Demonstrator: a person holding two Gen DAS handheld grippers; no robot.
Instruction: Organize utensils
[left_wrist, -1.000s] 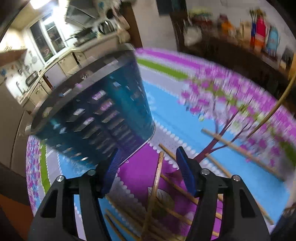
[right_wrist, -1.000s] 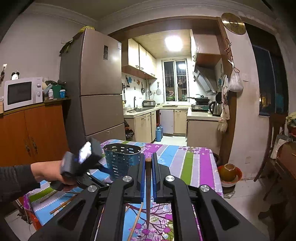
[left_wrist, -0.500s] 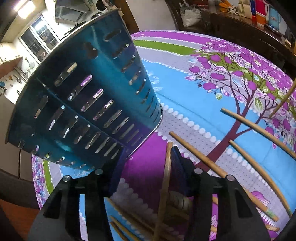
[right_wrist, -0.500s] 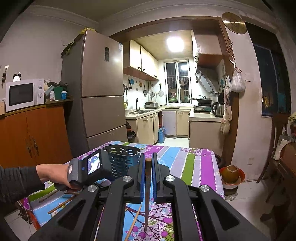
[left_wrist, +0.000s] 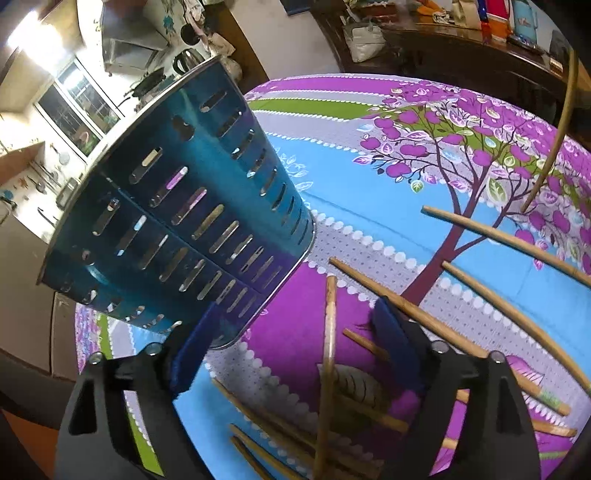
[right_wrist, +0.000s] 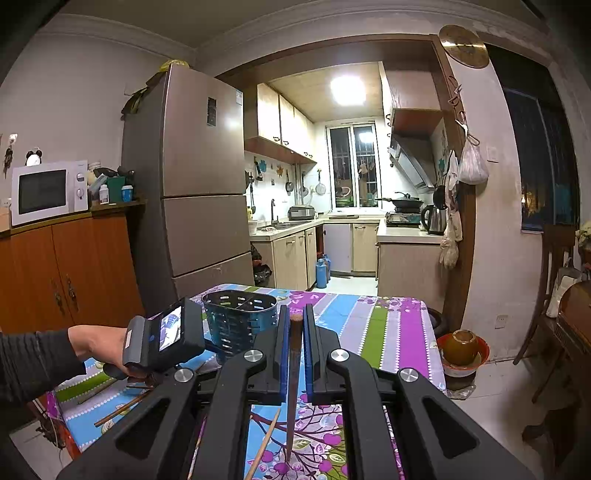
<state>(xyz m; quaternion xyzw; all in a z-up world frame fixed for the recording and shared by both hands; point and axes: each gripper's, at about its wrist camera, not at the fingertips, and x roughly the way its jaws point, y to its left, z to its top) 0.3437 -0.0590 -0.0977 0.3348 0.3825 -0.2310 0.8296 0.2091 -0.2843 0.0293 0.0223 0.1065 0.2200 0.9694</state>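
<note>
A blue slotted utensil holder stands on the flowered tablecloth; the right wrist view shows this holder at the table's far left. My left gripper points down beside the holder's base, and its jaws are opening. A wooden chopstick lies between them, untouched by the pads. Several more chopsticks lie scattered to the right. My right gripper is shut on a dark chopstick that hangs point down above the table. That same chopstick shows in the left wrist view.
A person's hand in a dark sleeve holds the left gripper over the table's left side. A fridge and wooden cabinet stand behind. A dark sideboard with bottles runs past the table's far edge. A bowl sits on the floor at right.
The left gripper has dropped closer to the table and the holder's base, and its jaws have spread wider around the chopstick. The right gripper has kept still with its chopstick.
</note>
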